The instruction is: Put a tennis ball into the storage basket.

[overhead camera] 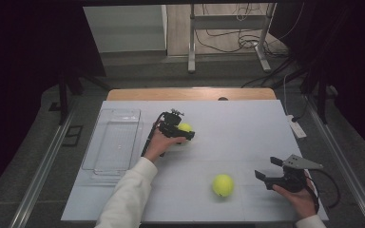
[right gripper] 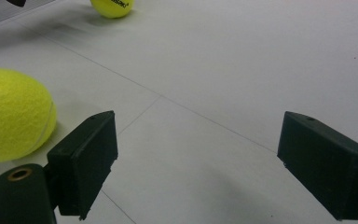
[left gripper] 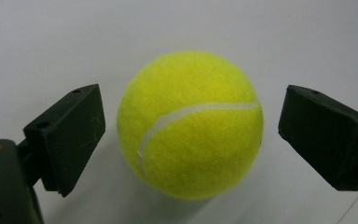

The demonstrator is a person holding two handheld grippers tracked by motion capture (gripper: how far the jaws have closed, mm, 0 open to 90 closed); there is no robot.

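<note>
Left claw (left gripper: 191, 126): over the counter just right of the clear plastic tray (overhead camera: 111, 142); jaws wide apart, one on each side of the far fuzzy yellow tennis ball (left gripper: 190, 125), with a gap showing on both sides, nothing gripped.
Far ball: sits on the white counter (overhead camera: 237, 128), near the tray.
Near fuzzy yellow tennis ball (overhead camera: 222, 185): alone on the counter, well right of the tray.
Right claw (overhead camera: 267, 169): well right of the tray, beyond the near ball; jaws spread wide, holding nothing.
</note>
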